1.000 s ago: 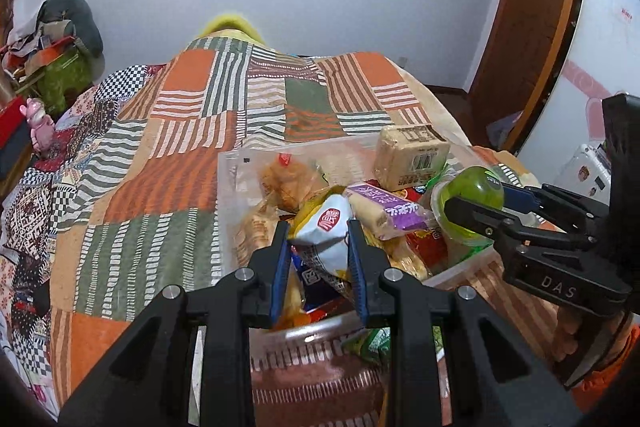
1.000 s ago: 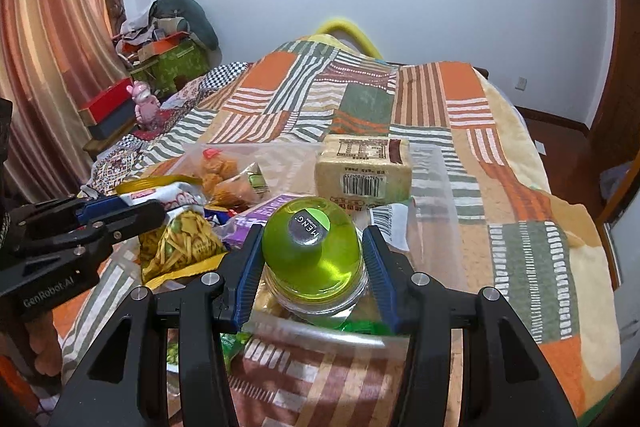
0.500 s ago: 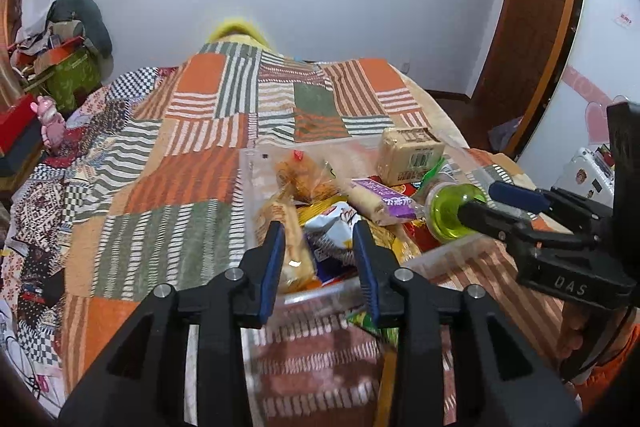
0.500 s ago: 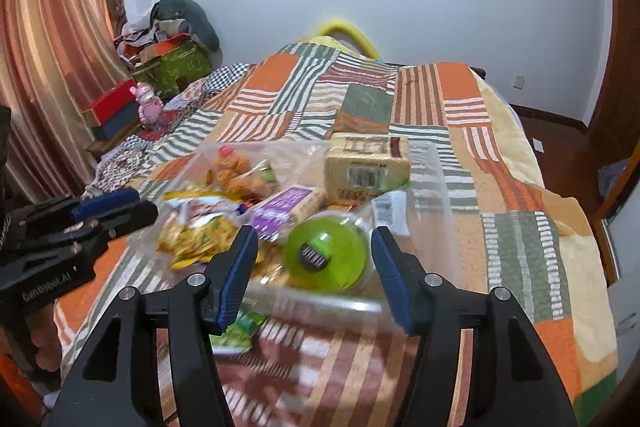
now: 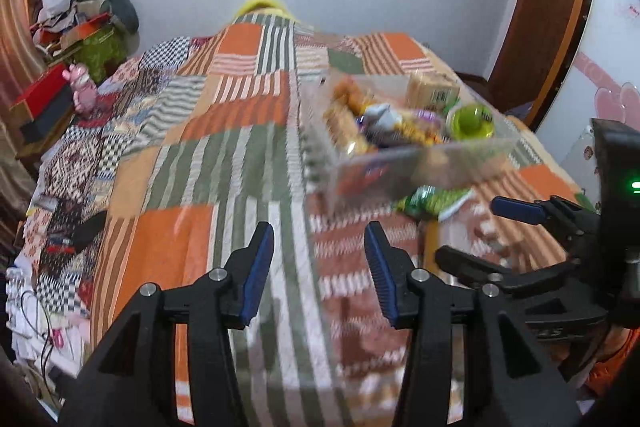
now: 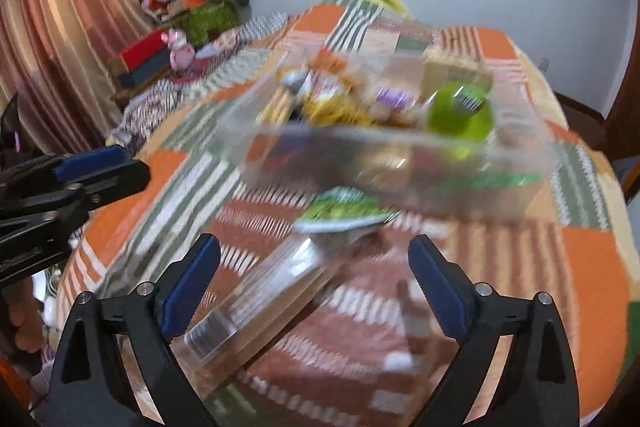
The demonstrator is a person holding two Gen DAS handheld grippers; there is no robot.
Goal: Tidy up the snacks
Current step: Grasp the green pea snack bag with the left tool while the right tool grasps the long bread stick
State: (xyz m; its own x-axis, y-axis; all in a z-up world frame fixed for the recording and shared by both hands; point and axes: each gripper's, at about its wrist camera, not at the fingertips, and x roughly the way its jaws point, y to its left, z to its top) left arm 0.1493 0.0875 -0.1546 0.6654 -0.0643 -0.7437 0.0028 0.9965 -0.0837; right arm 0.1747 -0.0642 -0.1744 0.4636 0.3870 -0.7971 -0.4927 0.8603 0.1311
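Observation:
A clear plastic bin (image 5: 460, 167) (image 6: 512, 183) sits on the patchwork bed, full of snacks: a green jelly cup (image 5: 470, 121) (image 6: 460, 115), a tan cracker pack (image 5: 432, 91) (image 6: 452, 73), and several bags. A green snack bag (image 5: 432, 201) (image 6: 340, 213) lies on the bed in front of the bin. A clear flat pack (image 6: 260, 299) lies nearer, between my right fingers. My left gripper (image 5: 318, 267) is open and empty, short of the bin. My right gripper (image 6: 314, 283) is open wide and empty; it also shows in the left wrist view (image 5: 492, 235).
The patchwork bedspread (image 5: 200, 167) covers the whole bed. A red box (image 5: 40, 95) and a pink toy (image 5: 82, 87) stand at the left side, with a pile of clothes (image 5: 96, 7) behind. A wooden door (image 5: 540, 7) is at the right.
Both grippers have let go of their snacks into the bin, opened, and pulled back toward me. The jelly cup now rests in the bin. The views are blurred by motion.

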